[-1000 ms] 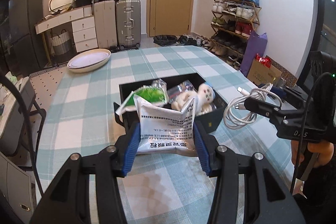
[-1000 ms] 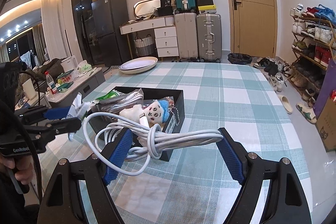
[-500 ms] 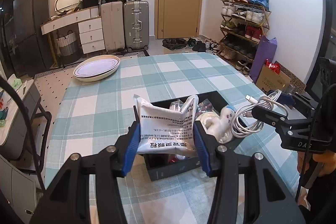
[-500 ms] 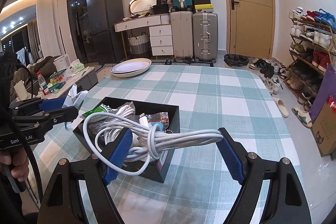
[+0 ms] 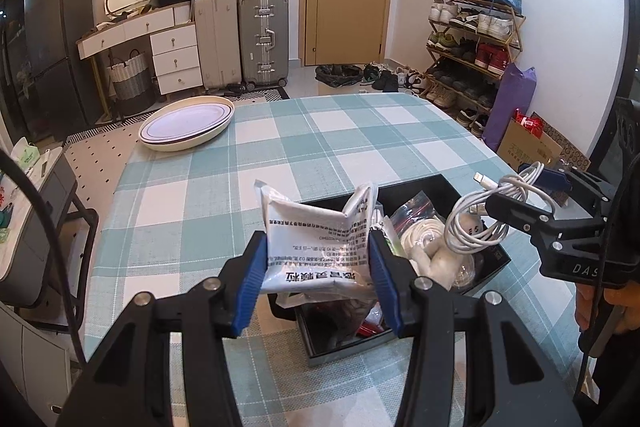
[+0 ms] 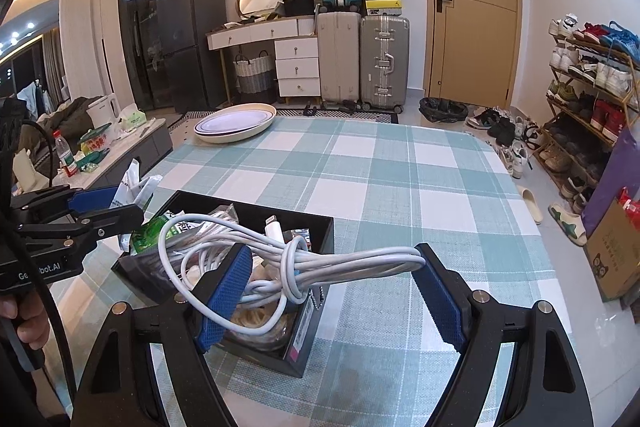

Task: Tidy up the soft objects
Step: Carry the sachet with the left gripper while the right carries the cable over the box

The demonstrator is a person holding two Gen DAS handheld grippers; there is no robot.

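Clamping a white printed pouch (image 5: 316,247) by its two side edges, the left gripper (image 5: 316,279) holds it upright between the blue pads, above the near left corner of the black box (image 5: 486,269). The pouch buckles inward at the top, so it is judged light, soft and partly filled; a grip low on the sides, where the contents give bulk, should hold better than the thin sealed rim.

The right gripper (image 6: 332,291) is closed on a bundled white cable (image 6: 292,263): the knotted coil spans the gap, one looped end against the right pad and slack loops draped over the left pad. The bundle is judged light and springy, and loose loops may snag on the box wall. The knot is the firmest place to hold.

Both items hang over the box, which stands on the checked tablecloth (image 6: 400,179) near the table's front edge. The box already contains a green packet (image 6: 154,233), clear-wrapped items and another coiled white cord (image 5: 424,239). An oval tray (image 5: 186,123) sits at the far left corner of the table, well apart from the box.
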